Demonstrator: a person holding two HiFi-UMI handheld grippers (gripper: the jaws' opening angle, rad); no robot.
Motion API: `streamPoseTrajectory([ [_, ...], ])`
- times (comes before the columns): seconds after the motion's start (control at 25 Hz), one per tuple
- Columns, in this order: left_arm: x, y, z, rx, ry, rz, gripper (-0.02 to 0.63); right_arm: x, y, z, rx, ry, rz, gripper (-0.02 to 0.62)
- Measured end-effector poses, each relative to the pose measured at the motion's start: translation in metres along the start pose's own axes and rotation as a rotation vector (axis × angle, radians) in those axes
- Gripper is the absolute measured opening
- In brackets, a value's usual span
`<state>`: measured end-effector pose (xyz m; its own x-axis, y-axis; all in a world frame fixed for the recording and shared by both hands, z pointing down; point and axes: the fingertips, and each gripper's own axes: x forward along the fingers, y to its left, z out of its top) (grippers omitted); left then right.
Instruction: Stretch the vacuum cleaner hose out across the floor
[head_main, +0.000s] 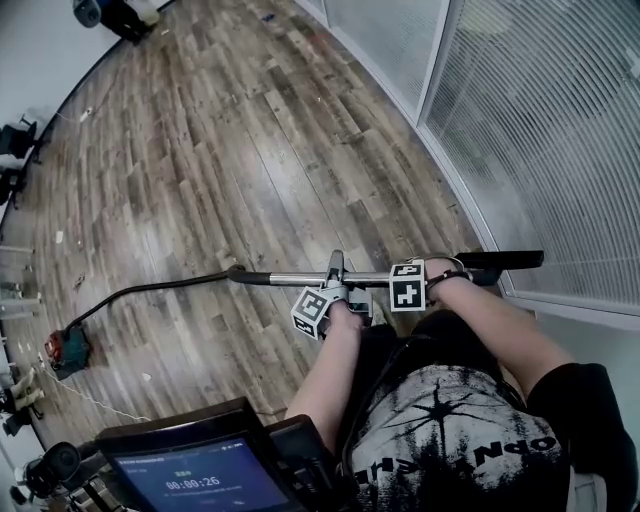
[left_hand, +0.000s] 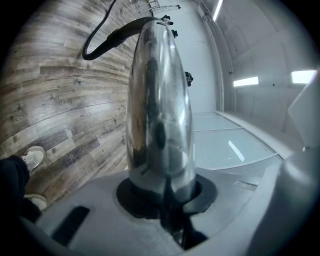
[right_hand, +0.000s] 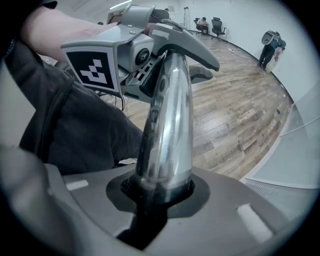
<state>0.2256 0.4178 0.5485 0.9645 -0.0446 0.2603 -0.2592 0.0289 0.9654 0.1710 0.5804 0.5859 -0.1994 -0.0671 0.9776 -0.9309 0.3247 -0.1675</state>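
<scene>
In the head view a chrome vacuum wand (head_main: 290, 279) lies level in front of me. Its black handle end (head_main: 505, 260) points right. A black hose (head_main: 150, 290) runs from the wand's left end across the wooden floor to the small red and dark vacuum body (head_main: 65, 350). My left gripper (head_main: 335, 275) is shut on the wand near its middle, and my right gripper (head_main: 440, 275) is shut on it further right. In the left gripper view the wand (left_hand: 160, 100) rises from the jaws to the hose (left_hand: 107, 37). The right gripper view shows the wand (right_hand: 167, 125) with the left gripper (right_hand: 150, 55) clamped ahead.
A glass wall with blinds (head_main: 540, 130) runs along the right. A screen with a timer (head_main: 195, 480) sits low in the head view. A person (head_main: 120, 12) stands far off at the top left, and office chairs (right_hand: 212, 24) line the far wall. My shoe (left_hand: 32, 157) is on the floor.
</scene>
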Motion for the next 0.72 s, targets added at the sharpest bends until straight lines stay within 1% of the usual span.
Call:
streamPoseTrajectory([
  [0.16, 0.025, -0.005, -0.002, -0.006, 0.012, 0.014, 0.063, -0.006, -0.022, -0.008, 0.009, 0.004, 0.023, 0.094],
  [0.32, 0.038, -0.008, -0.013, -0.01, -0.005, 0.044, 0.063, -0.012, -0.033, -0.023, -0.009, 0.003, 0.048, 0.094],
  [0.48, 0.06, -0.012, -0.029, -0.015, -0.051, 0.089, 0.061, -0.018, -0.054, -0.047, -0.046, -0.007, 0.078, 0.095],
  [0.56, 0.073, -0.011, -0.035, -0.011, -0.082, 0.103, 0.061, -0.016, -0.069, -0.06, -0.072, -0.015, 0.078, 0.094],
  [0.72, 0.098, -0.003, -0.051, -0.006, -0.139, 0.1, 0.06, -0.004, -0.096, -0.086, -0.123, -0.035, 0.059, 0.094],
])
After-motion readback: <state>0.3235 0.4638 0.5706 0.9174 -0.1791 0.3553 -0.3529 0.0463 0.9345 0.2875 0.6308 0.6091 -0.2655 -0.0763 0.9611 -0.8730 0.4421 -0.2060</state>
